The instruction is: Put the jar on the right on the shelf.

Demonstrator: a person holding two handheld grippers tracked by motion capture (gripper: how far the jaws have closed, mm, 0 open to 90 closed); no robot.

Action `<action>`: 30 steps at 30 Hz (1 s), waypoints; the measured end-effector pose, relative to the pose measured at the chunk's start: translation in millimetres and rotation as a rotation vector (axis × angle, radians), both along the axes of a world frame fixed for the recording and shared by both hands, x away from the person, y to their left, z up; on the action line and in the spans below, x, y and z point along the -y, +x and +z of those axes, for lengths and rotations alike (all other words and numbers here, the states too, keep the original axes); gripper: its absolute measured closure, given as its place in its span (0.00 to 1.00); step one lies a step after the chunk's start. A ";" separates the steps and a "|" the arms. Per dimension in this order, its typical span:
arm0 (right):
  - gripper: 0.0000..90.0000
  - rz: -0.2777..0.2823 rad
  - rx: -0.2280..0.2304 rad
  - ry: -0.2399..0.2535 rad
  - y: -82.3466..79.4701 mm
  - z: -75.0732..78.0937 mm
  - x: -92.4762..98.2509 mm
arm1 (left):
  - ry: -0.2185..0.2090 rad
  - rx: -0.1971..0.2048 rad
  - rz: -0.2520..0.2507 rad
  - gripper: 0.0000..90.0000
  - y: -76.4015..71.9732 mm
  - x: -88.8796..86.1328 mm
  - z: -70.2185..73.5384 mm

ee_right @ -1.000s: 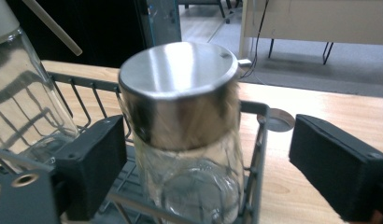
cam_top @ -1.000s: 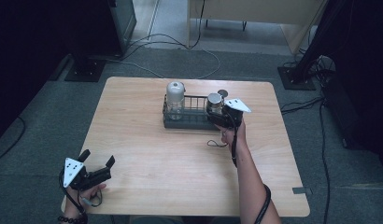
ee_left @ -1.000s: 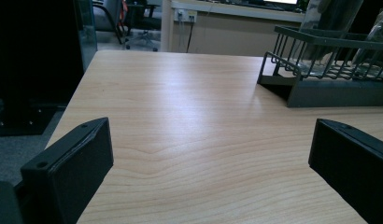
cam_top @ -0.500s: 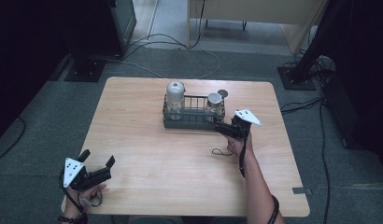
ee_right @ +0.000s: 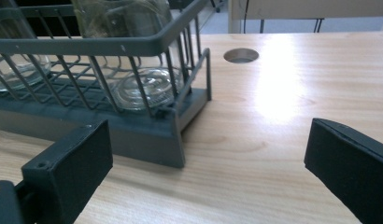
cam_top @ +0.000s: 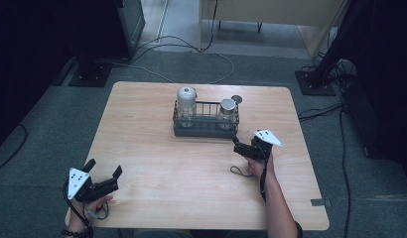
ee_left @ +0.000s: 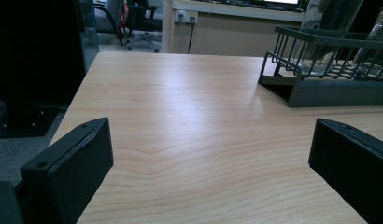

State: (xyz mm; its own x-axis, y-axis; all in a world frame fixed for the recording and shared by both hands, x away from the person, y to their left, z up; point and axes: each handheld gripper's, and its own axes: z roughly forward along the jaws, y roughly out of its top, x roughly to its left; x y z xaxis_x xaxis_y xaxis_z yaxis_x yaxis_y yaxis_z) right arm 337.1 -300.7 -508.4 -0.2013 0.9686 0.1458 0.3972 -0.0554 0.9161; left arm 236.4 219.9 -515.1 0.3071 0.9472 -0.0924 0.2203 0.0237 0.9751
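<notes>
A dark wire rack [cam_top: 205, 127] stands at the back middle of the wooden table [cam_top: 142, 134]. It holds a tall domed glass jar [cam_top: 186, 101] at its left end and a shorter jar with a metal lid [cam_top: 227, 110] at its right end. My right gripper [cam_top: 237, 148] hovers low just in front of the rack's right end, pointing at it. Its jaws have just been opening and are open with nothing between them. In the right gripper view [ee_right: 203, 163] the rack's corner [ee_right: 175, 135] and the jar [ee_right: 138, 84] lie close ahead. My left gripper [cam_top: 103, 167] rests open and empty at the table's front left corner.
A round hole [cam_top: 236, 99] is cut in the tabletop behind the rack, also visible as the hole [ee_right: 241, 55] in the right gripper view. The left gripper view [ee_left: 208, 163] looks across bare wood toward the rack [ee_left: 329, 88]. Cables lie on the floor beyond the table.
My right gripper was at the lidded jar in the rack, let go of it, and drew back toward the front and down. The jar stays in the rack. The left gripper kept still.
</notes>
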 end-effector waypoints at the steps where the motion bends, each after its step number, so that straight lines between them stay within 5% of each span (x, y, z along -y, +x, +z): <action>1: 0.01 -0.008 -0.004 -0.001 -2.6 0.5 1.5 | 0.001 -0.001 0.002 0.00 -0.1 -0.1 0.0; 14: 0.02 -0.034 0.013 -0.076 -17.8 -1.9 2.0 | -0.001 0.001 0.002 0.00 -0.4 0.0 -0.1; 30: 0.02 -0.051 0.018 -0.072 -40.2 -1.9 15.8 | 0.001 0.002 0.004 0.00 -0.5 0.2 -0.1</action>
